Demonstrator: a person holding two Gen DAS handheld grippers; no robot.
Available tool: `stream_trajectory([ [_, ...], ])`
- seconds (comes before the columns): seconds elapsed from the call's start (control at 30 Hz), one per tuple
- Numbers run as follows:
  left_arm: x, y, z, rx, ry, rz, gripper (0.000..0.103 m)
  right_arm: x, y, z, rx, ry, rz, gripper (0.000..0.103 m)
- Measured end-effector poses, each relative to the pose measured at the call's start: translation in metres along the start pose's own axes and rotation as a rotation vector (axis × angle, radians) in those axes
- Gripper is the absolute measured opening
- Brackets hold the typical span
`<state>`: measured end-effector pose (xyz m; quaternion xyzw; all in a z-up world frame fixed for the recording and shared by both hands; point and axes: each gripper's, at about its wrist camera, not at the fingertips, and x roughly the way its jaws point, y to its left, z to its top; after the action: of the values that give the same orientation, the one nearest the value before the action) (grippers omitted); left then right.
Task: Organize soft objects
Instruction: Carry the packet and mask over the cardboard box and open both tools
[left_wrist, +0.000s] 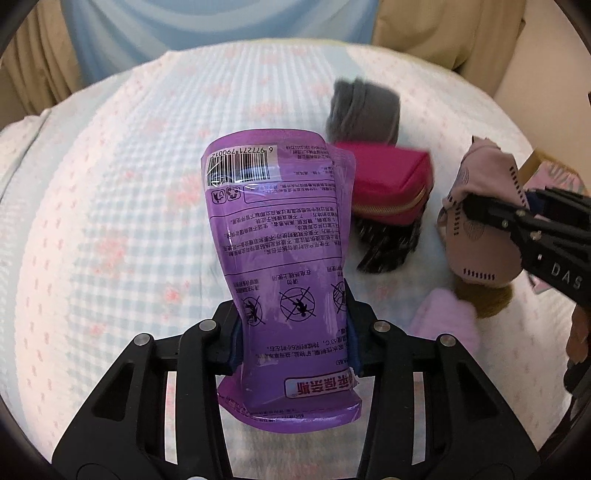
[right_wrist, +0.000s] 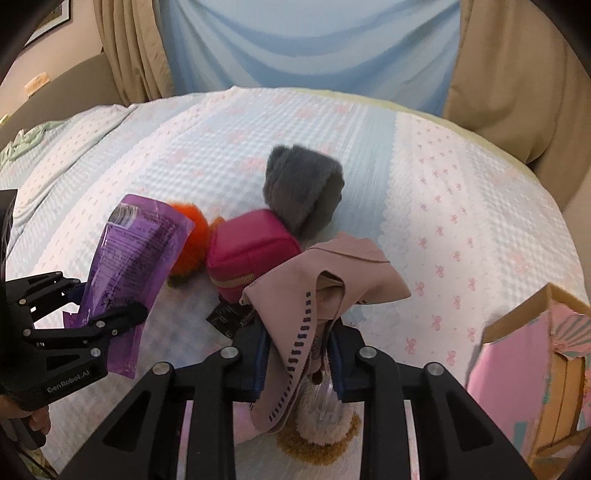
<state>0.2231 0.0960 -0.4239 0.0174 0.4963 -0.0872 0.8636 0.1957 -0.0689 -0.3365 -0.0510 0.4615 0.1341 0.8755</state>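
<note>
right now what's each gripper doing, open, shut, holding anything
left gripper: shut on the purple packet, lifted off the bed.
right gripper: shut on the pink cloth, which hangs from its jaws.

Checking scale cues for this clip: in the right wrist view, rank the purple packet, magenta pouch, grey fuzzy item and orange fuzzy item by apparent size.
1. purple packet, though nearer the camera
2-3. grey fuzzy item and magenta pouch, too alike
4. orange fuzzy item, partly hidden
</note>
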Motion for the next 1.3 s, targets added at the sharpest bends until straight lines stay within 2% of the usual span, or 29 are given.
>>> stream_trajectory([
  [0.17,-0.033,-0.003,0.014,0.001,-0.039,-0.011,0.038,-0.040,0.004,0.012,0.014,-0.034,-0.023,0.025],
  [0.43,-0.117,-0.008,0.046,-0.006,-0.096,-0.033,0.038,-0.136,0.005,0.041,0.078,-0.103,-0.063,0.025],
  [0.7,-0.195,-0.043,0.081,0.015,-0.179,-0.040,0.038,-0.224,-0.023,0.053,0.157,-0.167,-0.085,0.025],
  [0.87,-0.224,-0.095,0.104,0.027,-0.210,-0.058,0.038,-0.270,-0.067,0.047,0.199,-0.193,-0.101,0.025],
  [1.03,-0.238,-0.169,0.115,0.036,-0.217,-0.095,0.038,-0.298,-0.129,0.027,0.233,-0.171,-0.134,0.025],
  [1.17,-0.227,-0.238,0.115,0.060,-0.199,-0.138,0.038,-0.302,-0.186,0.010,0.261,-0.134,-0.165,0.025],
  [1.23,-0.217,-0.261,0.115,0.064,-0.187,-0.168,0.038,-0.298,-0.215,0.002,0.274,-0.115,-0.163,0.025],
  [1.3,-0.199,-0.292,0.115,0.085,-0.152,-0.195,0.038,-0.291,-0.236,-0.003,0.280,-0.086,-0.173,0.025],
])
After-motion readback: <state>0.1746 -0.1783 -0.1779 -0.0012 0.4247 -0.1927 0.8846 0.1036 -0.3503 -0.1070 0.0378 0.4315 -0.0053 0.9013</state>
